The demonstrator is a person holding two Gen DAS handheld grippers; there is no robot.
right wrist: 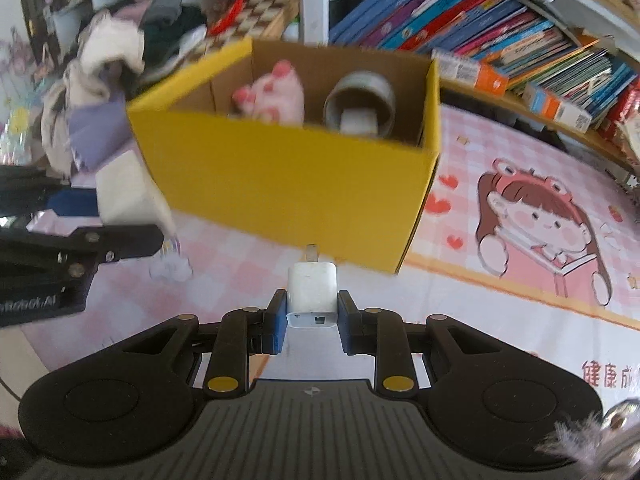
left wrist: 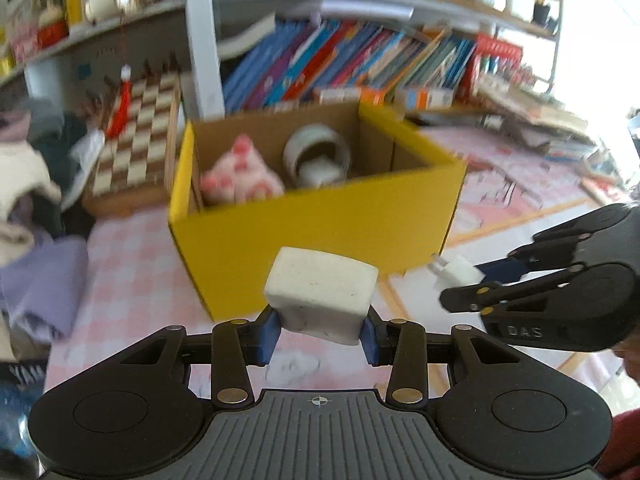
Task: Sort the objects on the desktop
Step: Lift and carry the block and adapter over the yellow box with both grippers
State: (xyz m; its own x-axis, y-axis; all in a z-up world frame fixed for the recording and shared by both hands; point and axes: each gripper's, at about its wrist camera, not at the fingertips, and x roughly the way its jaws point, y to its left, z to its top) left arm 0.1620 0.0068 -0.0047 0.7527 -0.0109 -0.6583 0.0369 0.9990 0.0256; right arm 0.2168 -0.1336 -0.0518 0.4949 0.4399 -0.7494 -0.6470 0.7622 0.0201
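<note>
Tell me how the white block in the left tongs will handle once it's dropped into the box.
The white block looks squat and flat-sided, so it probably won't roll. Its matte, speckled surface suggests an eraser: likely grippy, light, not fragile. The left tongs pinch only its lower end, so it may pivot.

One yellow box (left wrist: 320,232), one eraser (left wrist: 322,292), one charger (right wrist: 312,292), two hand-held grippers.

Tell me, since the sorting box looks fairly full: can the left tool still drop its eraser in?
Probably yes. The yellow box is open-topped, with bare floor beside the plush toy and tape roll.
</note>
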